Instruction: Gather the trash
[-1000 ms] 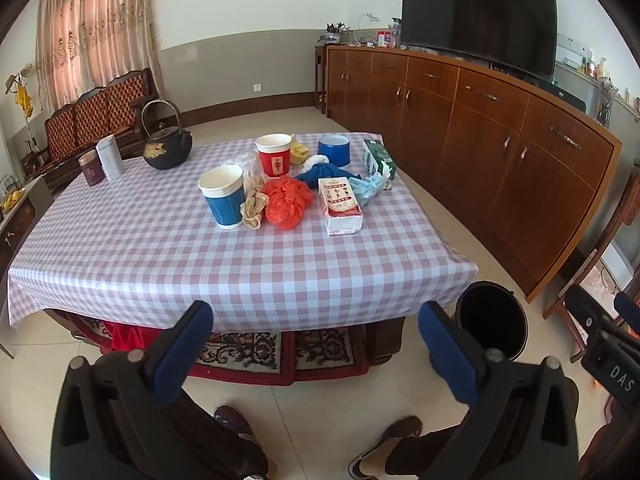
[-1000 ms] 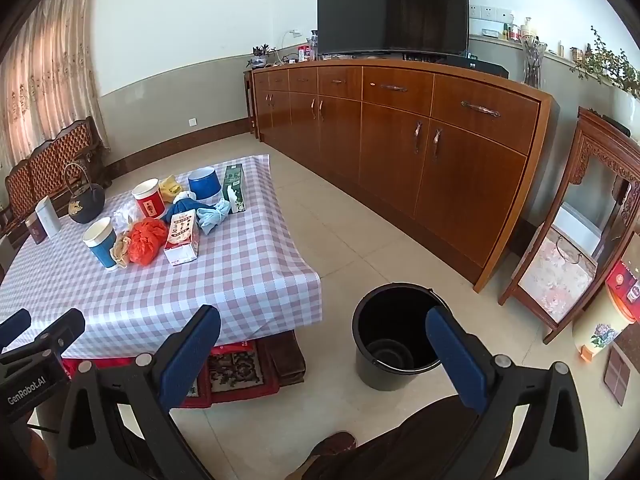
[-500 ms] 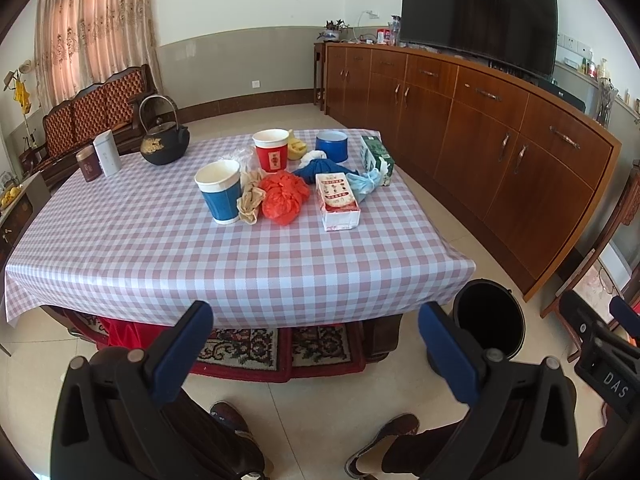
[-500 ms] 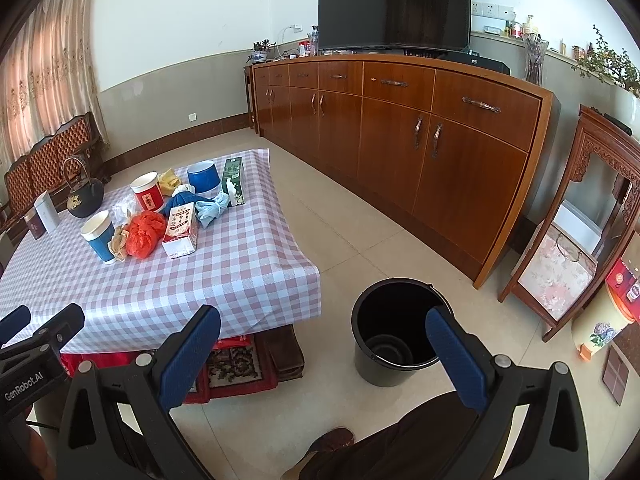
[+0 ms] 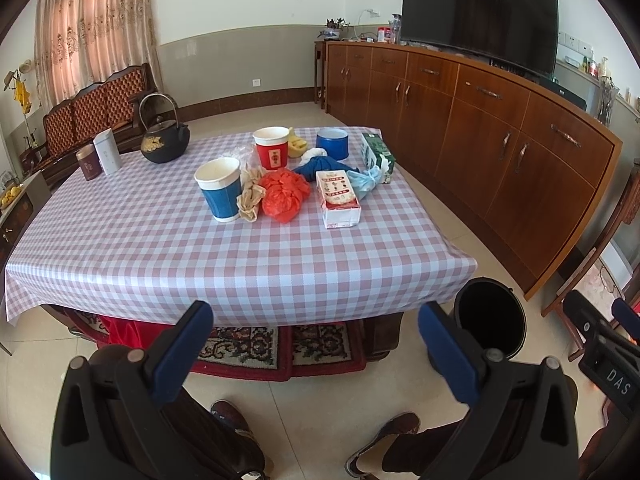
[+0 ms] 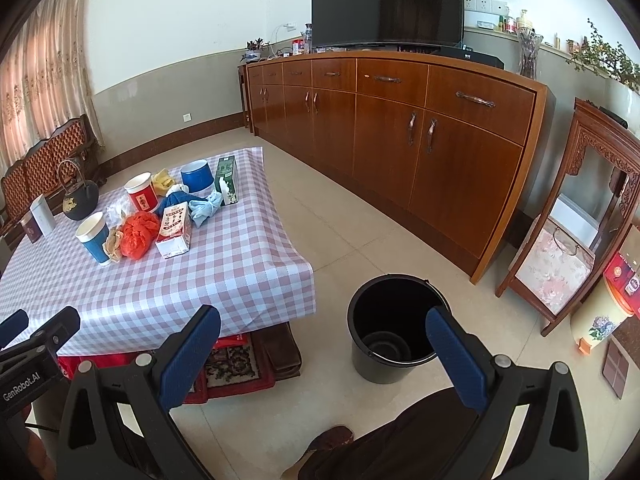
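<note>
Trash lies in a cluster on the checkered table: a blue paper cup, a red paper cup, an orange crumpled bag, a white-and-red carton, a light blue bag, a green carton and a blue tub. A black bucket stands on the floor right of the table. My left gripper is open and empty, short of the table's near edge. My right gripper is open and empty above the floor, its right finger over the bucket.
A black iron kettle and two small tins stand at the table's far left. A long wooden sideboard with a TV runs along the right wall. A patterned rug lies under the table. My shoes show at the bottom.
Both views have shifted slightly; the table sits a little farther away and lower in frame. Both grippers stay open and empty.
</note>
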